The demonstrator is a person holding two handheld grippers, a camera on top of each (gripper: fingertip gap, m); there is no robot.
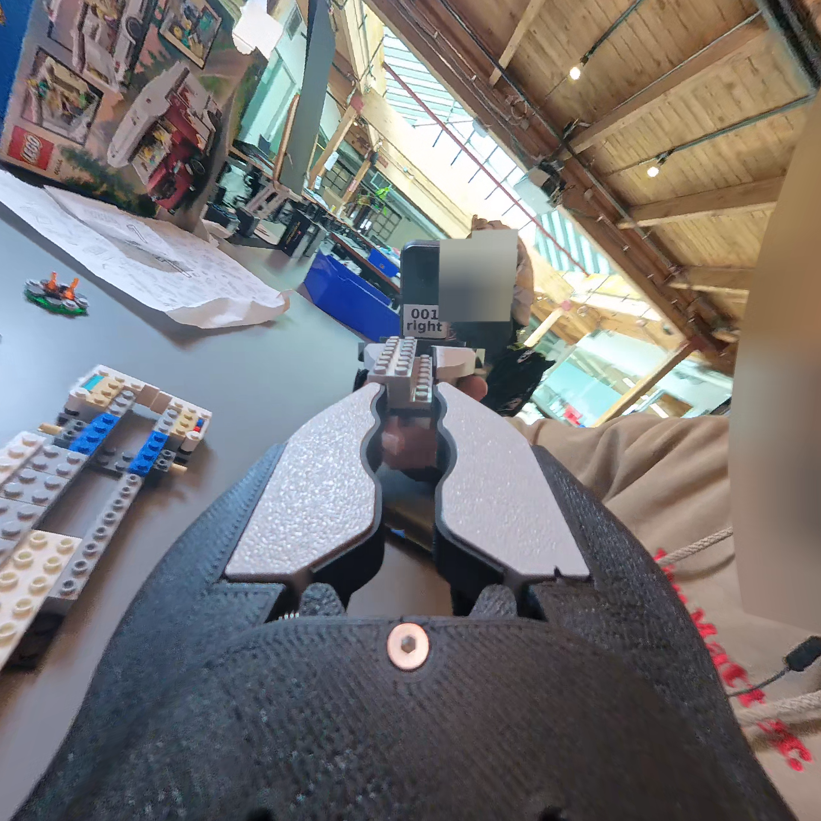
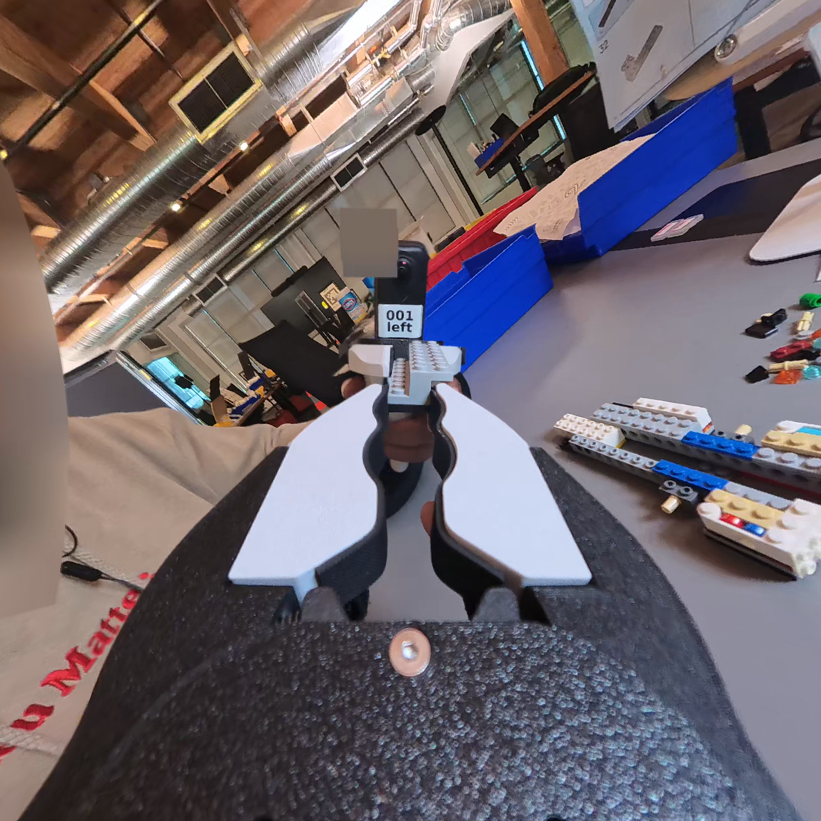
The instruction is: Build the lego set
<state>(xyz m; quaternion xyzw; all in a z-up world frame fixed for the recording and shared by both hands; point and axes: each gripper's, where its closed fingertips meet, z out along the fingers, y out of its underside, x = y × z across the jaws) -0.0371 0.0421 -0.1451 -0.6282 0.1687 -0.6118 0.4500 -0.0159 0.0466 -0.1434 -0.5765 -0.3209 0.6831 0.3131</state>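
Gripping grey plate (image 1: 405, 372), underside hidden.

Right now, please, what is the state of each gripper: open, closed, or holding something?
Left gripper: closed on one end of the grey lego piece.
Right gripper: closed on the other end of the same piece, above the table.

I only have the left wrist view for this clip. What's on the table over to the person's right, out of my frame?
Observer: A scatter of small loose pieces lies there: green, red, black, orange and tan.
Operator: Any storage near them?
Observer: Blue bins stand along the far table edge, with red ones behind.
Operator: Does the right gripper really grip the grey assembly?
Observer: Yes, the right gripper is shut on the grey assembly, with the left gripper clamping its far end.
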